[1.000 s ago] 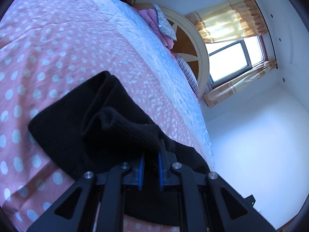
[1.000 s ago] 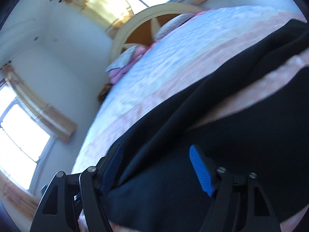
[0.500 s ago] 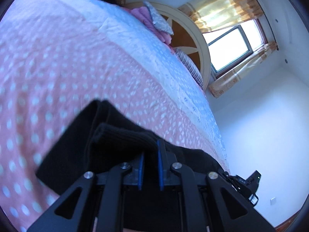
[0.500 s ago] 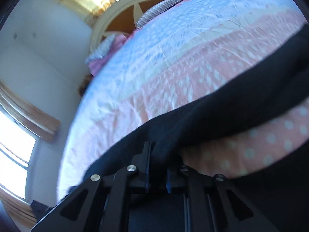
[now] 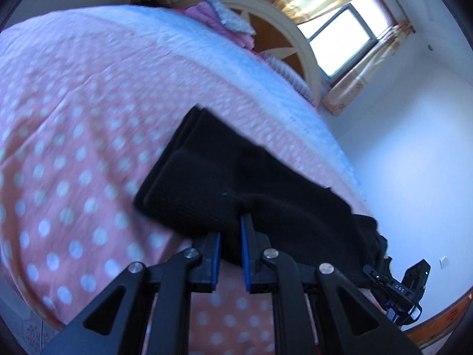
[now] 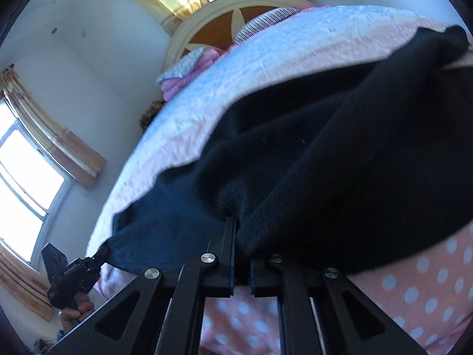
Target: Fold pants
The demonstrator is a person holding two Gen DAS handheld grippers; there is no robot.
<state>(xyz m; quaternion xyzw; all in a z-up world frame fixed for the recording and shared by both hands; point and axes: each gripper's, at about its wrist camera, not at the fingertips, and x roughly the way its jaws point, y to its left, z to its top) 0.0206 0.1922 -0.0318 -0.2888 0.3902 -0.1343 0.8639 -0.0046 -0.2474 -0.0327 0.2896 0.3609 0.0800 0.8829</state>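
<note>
right gripper (image 6: 240, 230) pinching black pants (image 6: 325, 159) over dotted bedspread (image 6: 419, 290)

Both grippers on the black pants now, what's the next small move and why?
Probably lift both ends together and carry them across the bed to make the fold. The left gripper is shut on a bunched edge of the black pants, and the right gripper is shut on another edge, so both holds look set. The cloth lies slack and rumpled on the polka-dot bedspread, not yet folded flat.

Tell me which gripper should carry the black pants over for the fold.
Probably left: the left gripper pinches the free leg end of the black pants. The right gripper clamps the bulkier part.
</note>
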